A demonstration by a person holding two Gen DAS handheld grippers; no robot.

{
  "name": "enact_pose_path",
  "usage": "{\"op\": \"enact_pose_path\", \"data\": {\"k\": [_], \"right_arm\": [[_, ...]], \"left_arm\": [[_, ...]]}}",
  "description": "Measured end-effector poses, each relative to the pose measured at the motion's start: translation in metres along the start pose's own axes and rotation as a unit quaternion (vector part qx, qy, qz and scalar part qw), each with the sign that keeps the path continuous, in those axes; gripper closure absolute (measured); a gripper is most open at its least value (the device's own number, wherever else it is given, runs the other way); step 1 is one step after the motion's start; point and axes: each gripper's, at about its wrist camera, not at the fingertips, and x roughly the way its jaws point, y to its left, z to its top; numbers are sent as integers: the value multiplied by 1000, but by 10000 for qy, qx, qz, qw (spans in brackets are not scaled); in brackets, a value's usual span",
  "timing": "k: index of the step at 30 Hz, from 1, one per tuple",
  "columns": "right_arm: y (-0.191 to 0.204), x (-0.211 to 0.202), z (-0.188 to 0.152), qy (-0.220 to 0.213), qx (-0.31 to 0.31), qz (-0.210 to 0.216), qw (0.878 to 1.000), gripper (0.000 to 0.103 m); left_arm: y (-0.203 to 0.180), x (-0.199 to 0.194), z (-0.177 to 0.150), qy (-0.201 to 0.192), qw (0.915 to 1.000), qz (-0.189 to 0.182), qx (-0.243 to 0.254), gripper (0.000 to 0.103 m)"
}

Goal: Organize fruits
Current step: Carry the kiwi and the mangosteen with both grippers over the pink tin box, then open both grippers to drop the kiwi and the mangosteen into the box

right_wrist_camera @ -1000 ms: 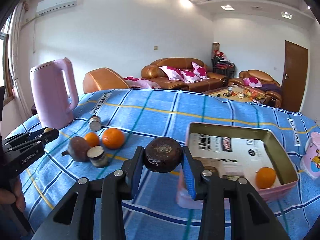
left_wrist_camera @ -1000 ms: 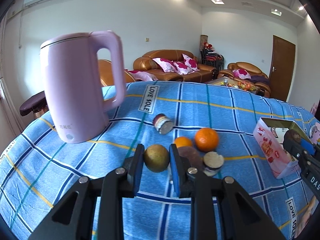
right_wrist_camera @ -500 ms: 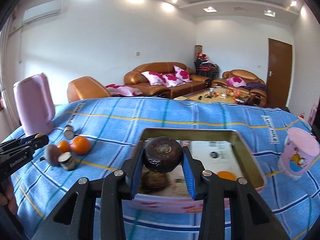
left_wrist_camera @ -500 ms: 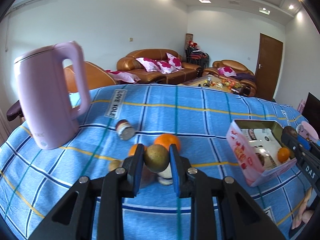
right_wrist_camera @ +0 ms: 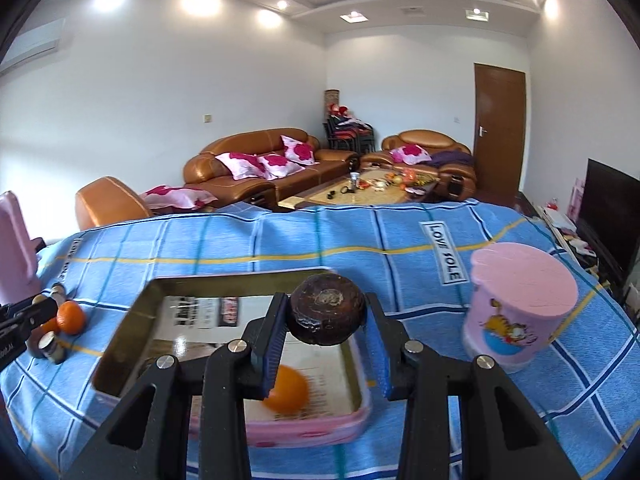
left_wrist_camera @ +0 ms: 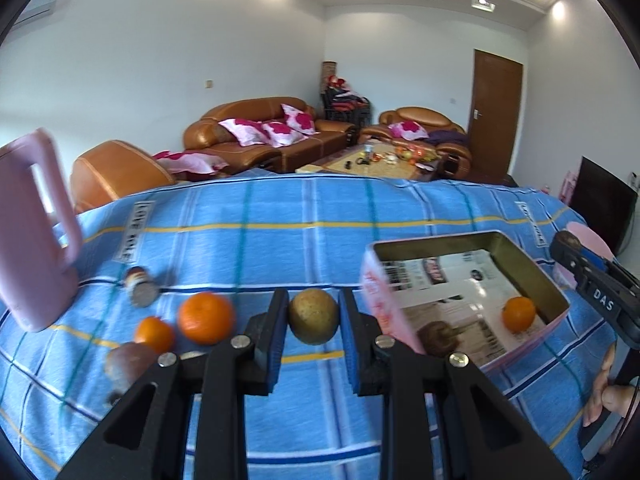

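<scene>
My left gripper [left_wrist_camera: 313, 322] is shut on a yellow-green round fruit [left_wrist_camera: 313, 320], held above the blue checked cloth just left of the pink tin box [left_wrist_camera: 380, 292]. The box holds a small orange [left_wrist_camera: 519, 313] and a dark brown fruit [left_wrist_camera: 438, 338]. My right gripper [right_wrist_camera: 327, 320] is shut on a dark brown round fruit [right_wrist_camera: 327, 309], held over the box [right_wrist_camera: 128, 320], above the orange [right_wrist_camera: 286, 394] inside. Two oranges [left_wrist_camera: 205, 317] and a brown fruit [left_wrist_camera: 128, 362] lie on the cloth to the left.
A pink kettle [left_wrist_camera: 28, 240] stands at far left. A small jar [left_wrist_camera: 140, 292] lies on its side near it. A pink tub with a cartoon print [right_wrist_camera: 520, 312] stands right of the box. Sofas and a coffee table are behind the table.
Both grippers have swung right with their fruits. The left one has come up beside the box. The right one has moved across the box toward its right end.
</scene>
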Motion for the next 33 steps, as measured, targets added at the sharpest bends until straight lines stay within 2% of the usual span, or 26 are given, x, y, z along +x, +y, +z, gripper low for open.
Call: {"op": "enact_pose_path", "data": {"k": [9,16,24,33], "right_arm": [[-9,20,5,153,-35,8,9999,64],[4,30,4,302,-305,169,9989,63],[6,48,1,685,-325,455,9961,63],[15,50,-1,769,-494,563,9942,63]], "left_arm": [[-64,27,9,144,9985,-482,230,77],[-96,49,7,418,9967,-614,317,77],[-99,65,4,699,9951,-663,229,77],[-103,69,2,802,9943,-643,295,77]]}}
